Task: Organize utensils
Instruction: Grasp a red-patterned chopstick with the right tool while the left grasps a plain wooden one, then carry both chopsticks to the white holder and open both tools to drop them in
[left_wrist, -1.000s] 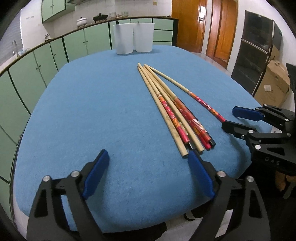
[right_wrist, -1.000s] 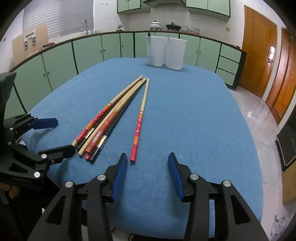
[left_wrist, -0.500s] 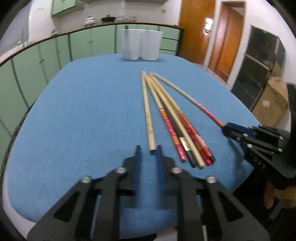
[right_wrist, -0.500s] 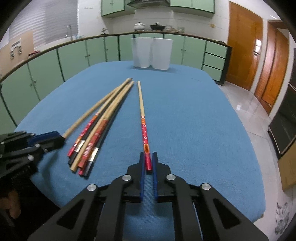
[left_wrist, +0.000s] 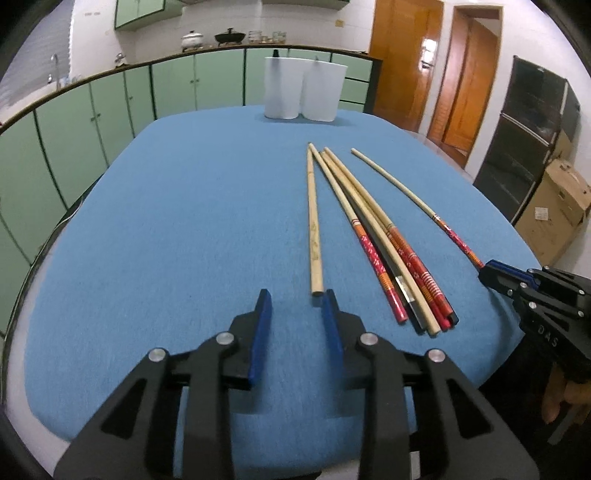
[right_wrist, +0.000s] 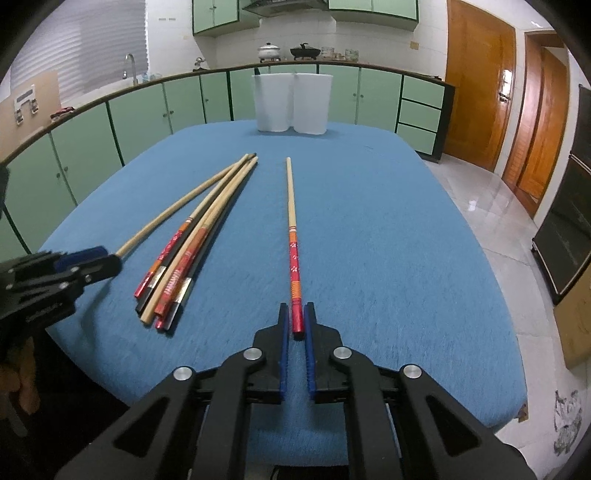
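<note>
Chopsticks (left_wrist: 388, 251) lie bundled on my blue table (left_wrist: 184, 221), two white cups (right_wrist: 291, 103) at its twelve o'clock edge. My right gripper (right_wrist: 297, 317) is clamped on the red chopstick (right_wrist: 293, 258). My left gripper (left_wrist: 295, 306) is opening, nothing between its pads, the plain chopstick (left_wrist: 314, 229) at one o'clock.

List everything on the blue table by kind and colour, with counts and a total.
Plain wooden chopsticks: 2
Red-handled chopsticks: 3
Black chopsticks: 2
White containers: 2
Total: 9
</note>
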